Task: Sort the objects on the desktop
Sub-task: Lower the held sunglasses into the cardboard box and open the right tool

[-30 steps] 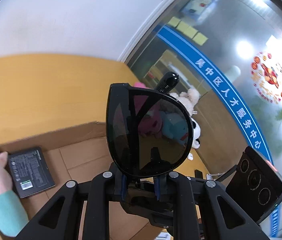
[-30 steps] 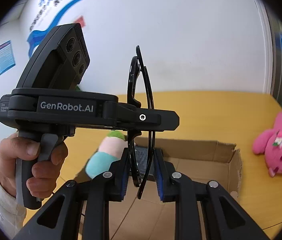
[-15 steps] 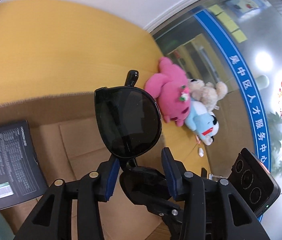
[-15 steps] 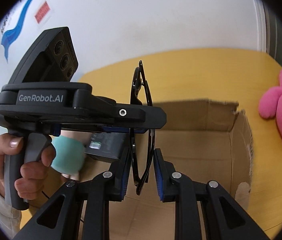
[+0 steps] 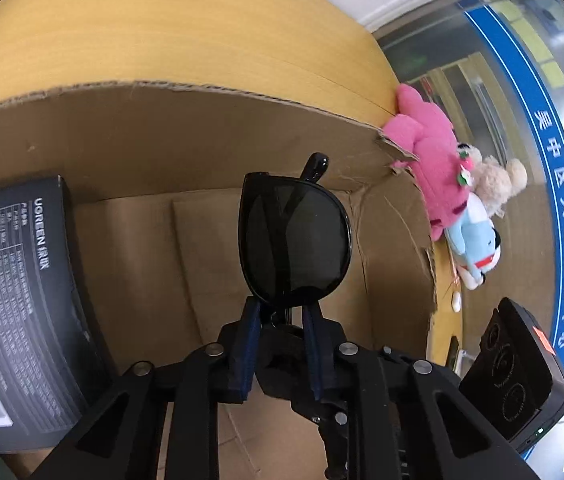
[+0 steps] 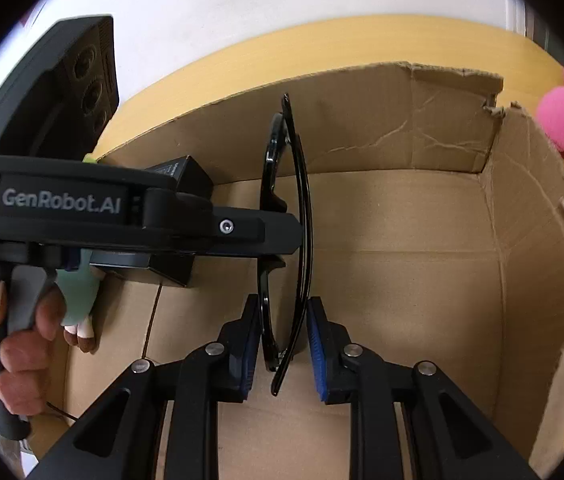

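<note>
Gripping a pair of folded black sunglasses [image 5: 294, 236] from two sides, edge-on in the right wrist view, with the temples tucked in behind the front. Showing one dark lens face-on in the left wrist view, inside a glossy black frame, with a rounded temple tip poking up behind the upper rim. Hanging inside the open cardboard box [image 5: 202, 128], above its floor and touching none of its walls.

Sitting lower than a second ago: backed by white wall and glass then, backed by brown cardboard on every side now. Narrowing the left gripper [image 5: 280, 320] since half a second ago, from jaws spread well clear of the frame to jaws drawn in against it. Keeping the right gripper [image 6: 284, 340] at much the same narrow spread throughout.

Pinching the lower rim of the lens between the blue-padded left jaws. Pressing the right jaws against the folded frame on one side and the outer temple on the other, with one temple tip dangling free between them.

Sharing the box with a black printed packet [image 5: 14, 300] leaning at one side, and leaving a pink plush toy [image 5: 430, 160] outside on the yellow worktop [image 5: 202, 32].
</note>
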